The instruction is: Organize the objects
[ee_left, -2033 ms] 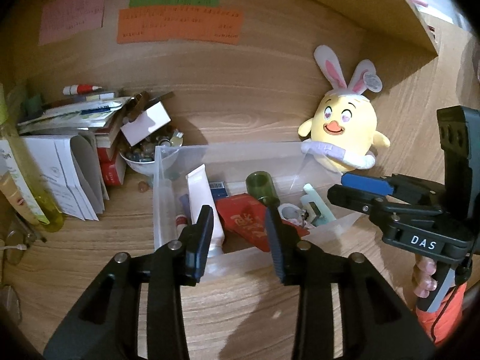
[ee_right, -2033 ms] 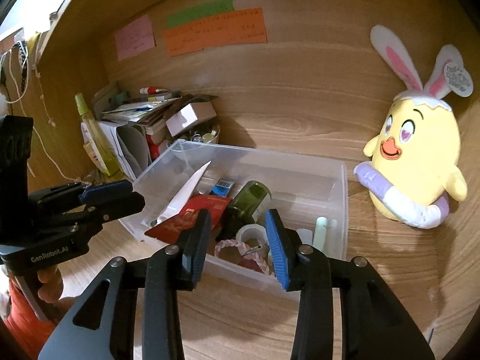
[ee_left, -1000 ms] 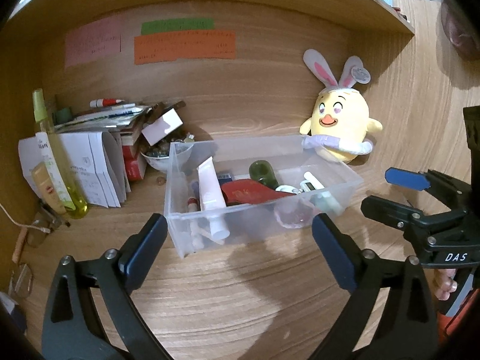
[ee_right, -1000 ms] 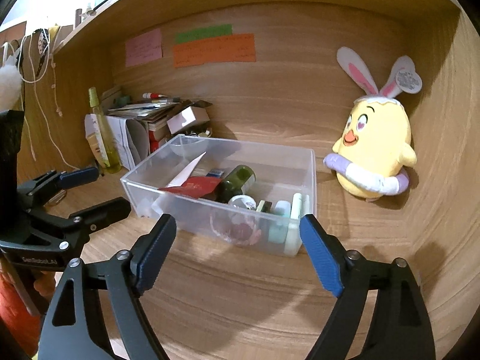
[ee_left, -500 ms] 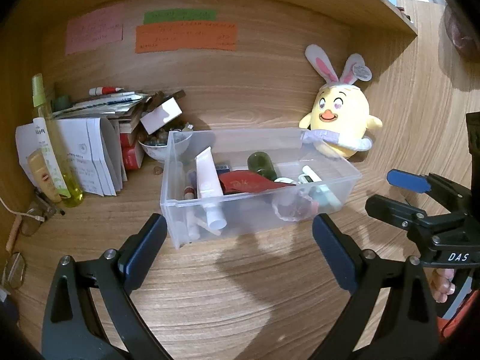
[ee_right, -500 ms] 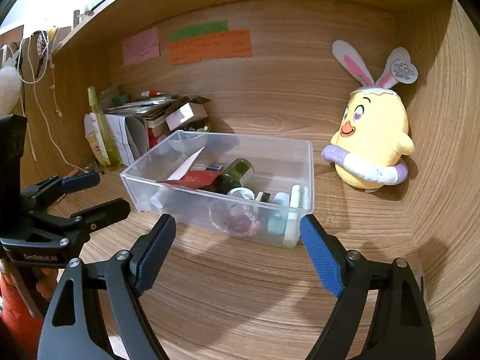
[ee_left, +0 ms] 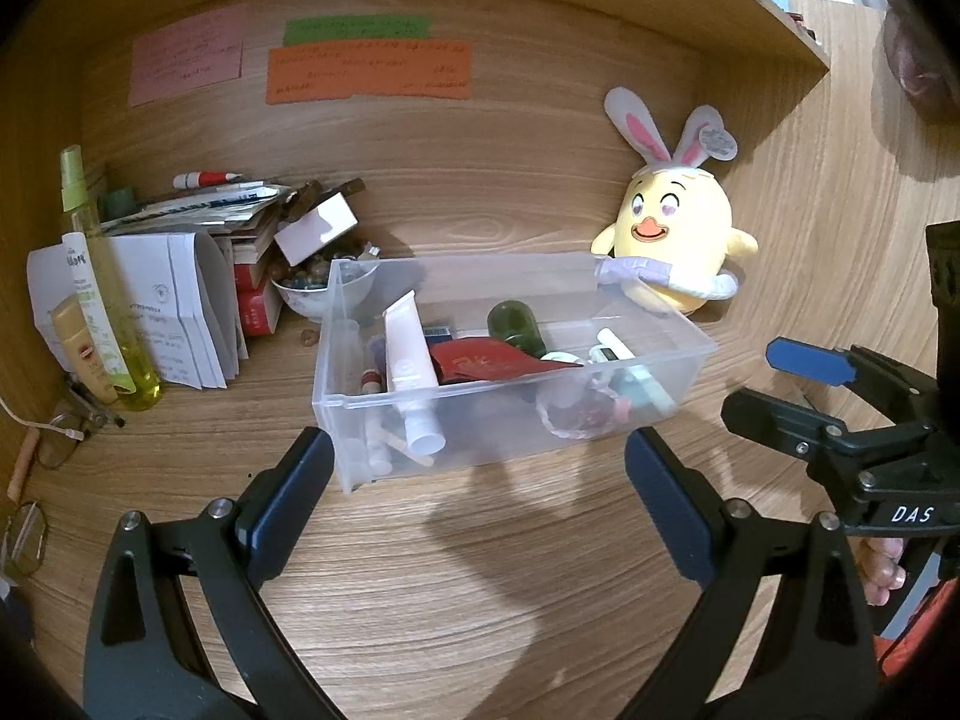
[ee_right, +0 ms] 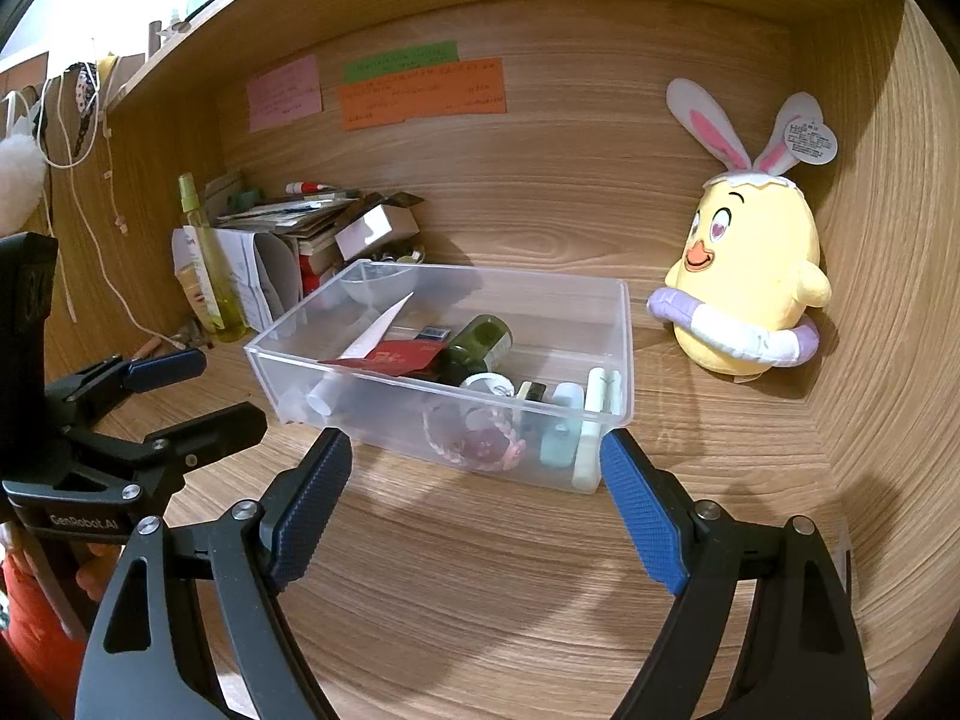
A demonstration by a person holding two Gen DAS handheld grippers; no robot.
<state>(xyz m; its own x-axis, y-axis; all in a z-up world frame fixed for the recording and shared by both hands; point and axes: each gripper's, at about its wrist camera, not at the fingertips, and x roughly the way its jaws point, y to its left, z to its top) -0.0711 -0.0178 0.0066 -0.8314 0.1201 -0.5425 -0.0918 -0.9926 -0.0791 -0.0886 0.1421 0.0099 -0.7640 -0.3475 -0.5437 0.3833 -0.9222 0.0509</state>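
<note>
I count one clear bin (ee_left: 336,360), one plush chick (ee_left: 678,252), three paper notes (ee_left: 369,69) on the back wall, one white tube (ee_left: 408,354), one green bottle (ee_left: 513,324), one red packet (ee_left: 480,360), one spray bottle (ee_left: 96,276), one bowl (ee_left: 300,297) and two grippers: left (ee_left: 474,495), right (ee_right: 477,501).

Black claw (ee_right: 474,504) arms, blue pads (ee_right: 639,519), silver screws.
</note>
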